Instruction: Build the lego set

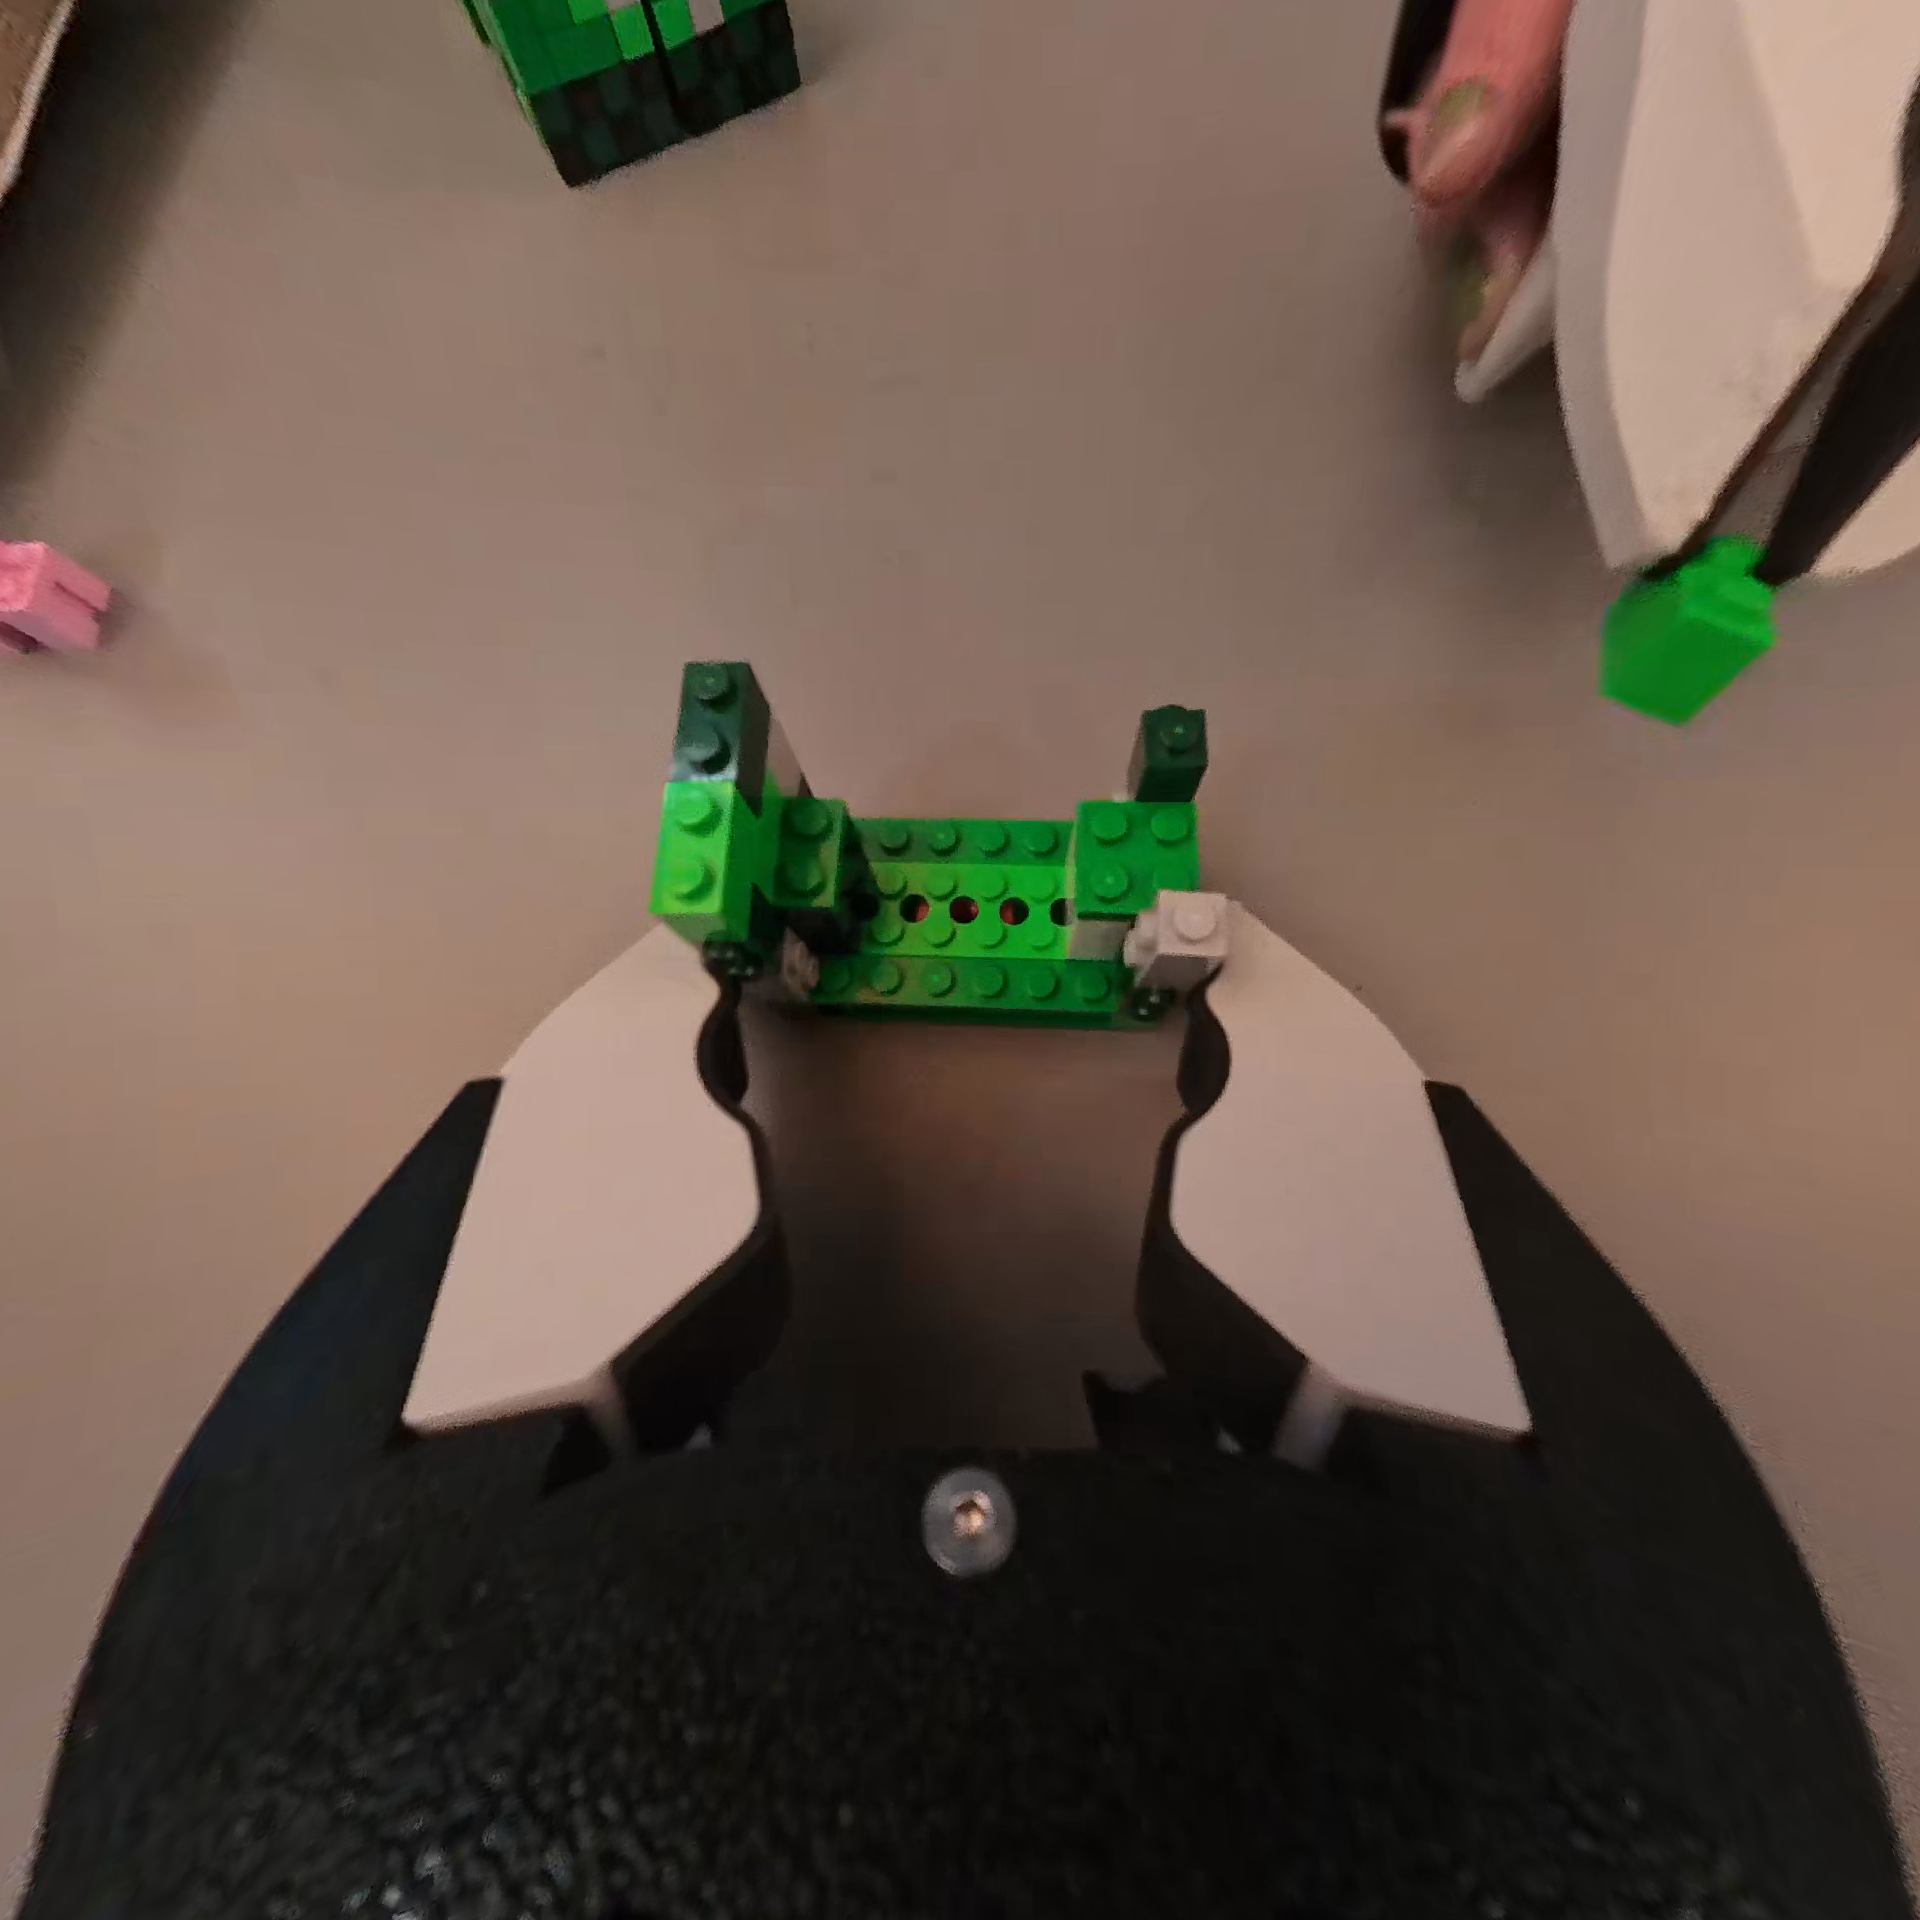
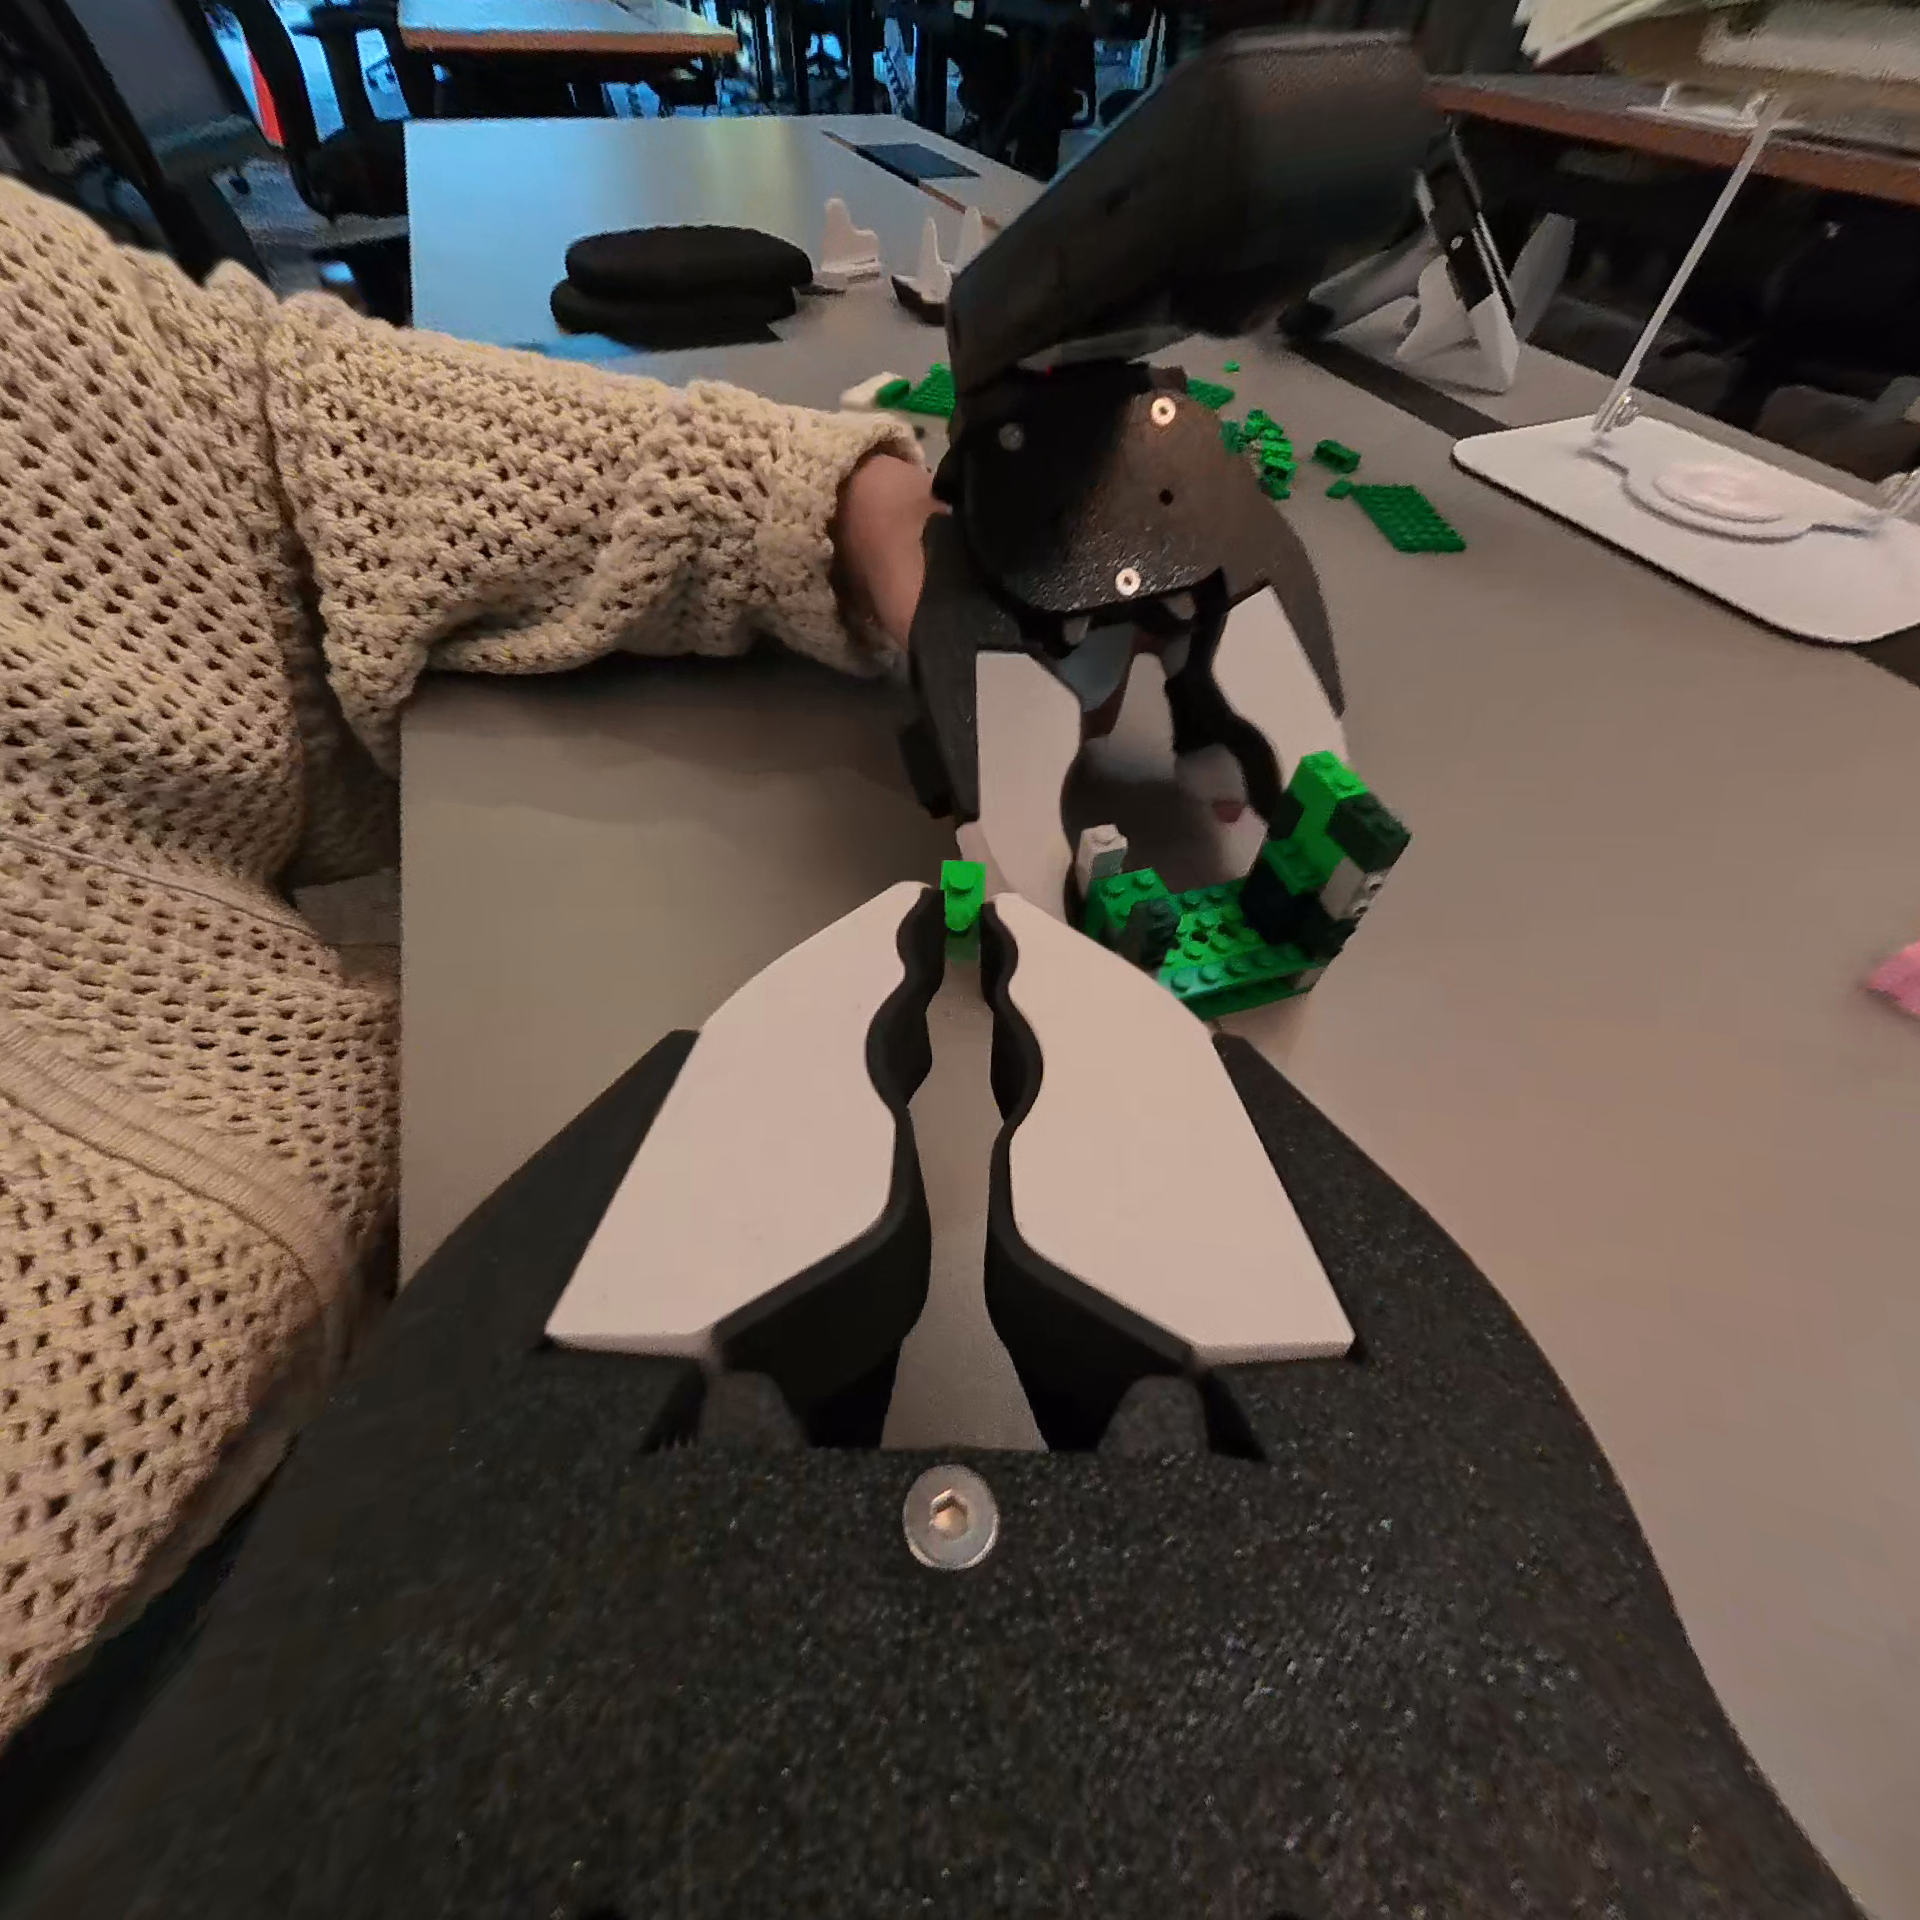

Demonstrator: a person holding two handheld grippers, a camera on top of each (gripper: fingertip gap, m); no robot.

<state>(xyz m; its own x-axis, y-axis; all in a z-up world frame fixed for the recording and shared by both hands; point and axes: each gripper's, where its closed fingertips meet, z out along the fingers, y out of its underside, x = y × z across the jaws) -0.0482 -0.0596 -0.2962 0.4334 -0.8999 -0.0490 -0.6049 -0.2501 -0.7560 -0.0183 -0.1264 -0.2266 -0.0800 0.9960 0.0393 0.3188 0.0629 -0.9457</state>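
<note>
Resting on the grey table [image 1: 1039, 416], the half-built green model [image 1: 935, 914] sits between the tips of the left gripper [image 1: 961, 982], whose tongs stand wide apart and bracket its near corners; whether they truly press on it I cannot tell. The right gripper [image 2: 964, 914] is clamped on one bright green brick [image 2: 961, 899], held off to the model's side and not yet over it. I count two grippers, one model with two raised ends, one carried brick, one finished dark-and-light green block [image 1: 644, 73] at the far edge of the left wrist view, one pink piece [image 1: 47, 597], and a scatter of loose green parts [image 2: 1351, 478] too small to count. The likely trouble: the brick is pinched only at the fingertips, so it could twist or slip while being pressed down, and if the left tongs merely flank the model, that push could slide or tip it.
</note>
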